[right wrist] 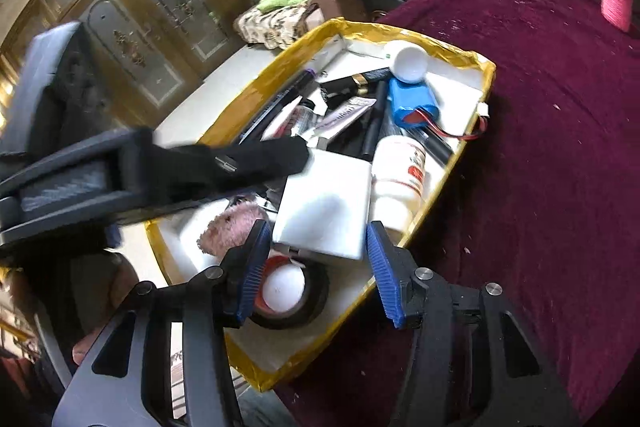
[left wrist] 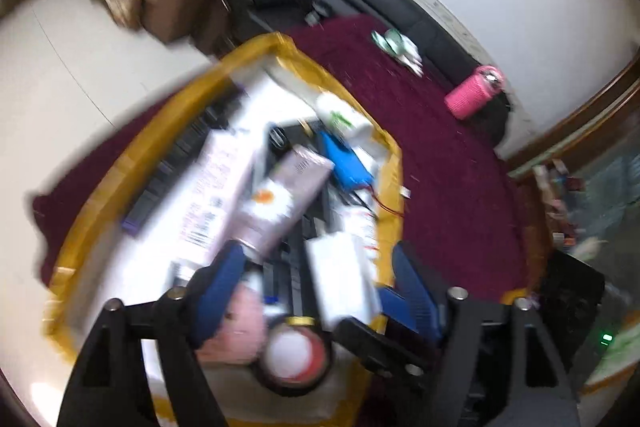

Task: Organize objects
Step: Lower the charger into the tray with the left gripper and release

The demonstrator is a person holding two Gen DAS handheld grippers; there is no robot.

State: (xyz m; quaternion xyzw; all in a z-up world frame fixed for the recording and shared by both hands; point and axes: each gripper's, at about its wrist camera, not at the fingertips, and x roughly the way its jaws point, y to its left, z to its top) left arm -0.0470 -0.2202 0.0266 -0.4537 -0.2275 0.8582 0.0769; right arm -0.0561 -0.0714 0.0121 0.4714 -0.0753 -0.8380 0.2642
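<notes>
Yellow-taped cardboard forms the rim of the shallow white-lined tray (right wrist: 452,53), the landmark for every position below. It rests on a maroon cloth (right wrist: 540,155) and is crowded with loose items.

Left hand-held gripper (left wrist: 320,291): jaws wide apart over the near half of the tray, nothing pressed between the blue pads. A lilac squeeze tube (left wrist: 280,203) lies just beyond the left pad; contact cannot be confirmed because the left view is blurred.

Right hand-held gripper (right wrist: 316,267): jaws apart at the near end of the tray, straddling the near edge of a flat white rectangular box (right wrist: 324,211). The pads stand clear of its sides, so nothing is gripped.

Tray contents:
- Black tape roll (right wrist: 288,291), near end, directly under the right gripper.
- Pink fuzzy item (right wrist: 232,223), near-left of the white box.
- White cylindrical bottle with red print (right wrist: 400,179), touching the right side of the white box.
- Blue battery pack with red wires (right wrist: 412,103), far end.

Hazards, as judged:
- Both grippers work the same near end; a collision is likely if both descend together.
- Closing on the white box may catch the bottle or the tape roll.
- The trailing wires hang over the tray's right wall and may snag.
</notes>
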